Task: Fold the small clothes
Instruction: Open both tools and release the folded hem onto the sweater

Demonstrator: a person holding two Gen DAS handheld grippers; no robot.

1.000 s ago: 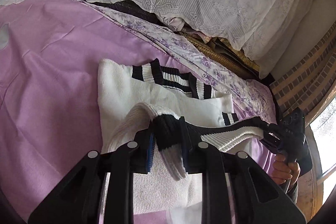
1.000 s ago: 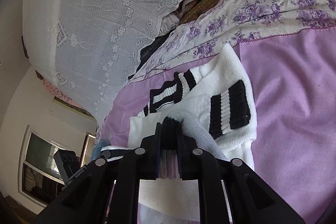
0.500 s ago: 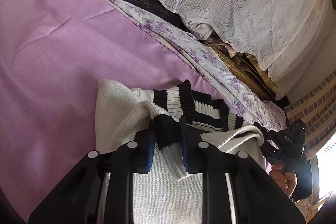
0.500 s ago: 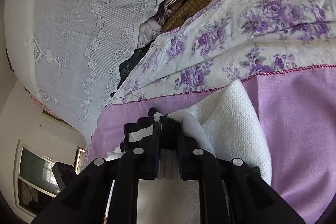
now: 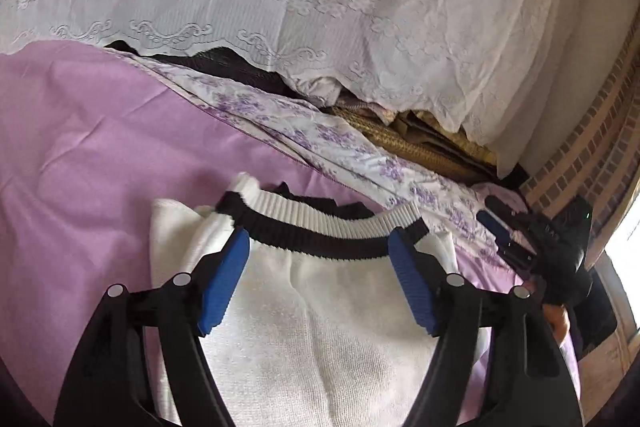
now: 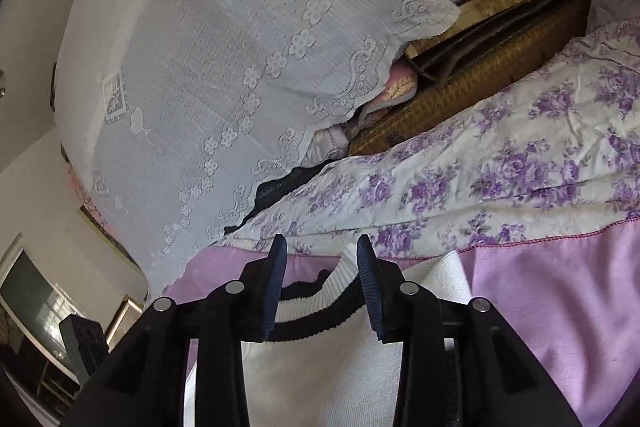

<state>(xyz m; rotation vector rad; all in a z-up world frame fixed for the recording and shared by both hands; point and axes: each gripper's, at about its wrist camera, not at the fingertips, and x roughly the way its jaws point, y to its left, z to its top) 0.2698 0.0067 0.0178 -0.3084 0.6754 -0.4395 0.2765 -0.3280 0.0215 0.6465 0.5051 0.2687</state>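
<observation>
A small white knit sweater (image 5: 320, 327) with a black-and-white ribbed hem (image 5: 320, 223) lies folded on the purple sheet (image 5: 80, 155). My left gripper (image 5: 320, 239) is open, its blue pads (image 5: 224, 279) spread either side of the hem, just above the cloth. My right gripper (image 6: 320, 247) is open too, over the same sweater (image 6: 320, 367) and its ribbed hem (image 6: 316, 307). The right gripper also shows in the left wrist view (image 5: 504, 223), at the right, with the hand that holds it.
A floral purple bedspread (image 6: 500, 179) runs behind the sheet (image 6: 560, 299). A white lace cover (image 5: 320, 7) drapes over piled bedding and a woven mat (image 6: 480, 83). A brick wall (image 5: 592, 155) and window stand at the right.
Both grippers carried the sweater's hem forward over the body, then opened and let it go. The hem now lies flat on the folded sweater.
</observation>
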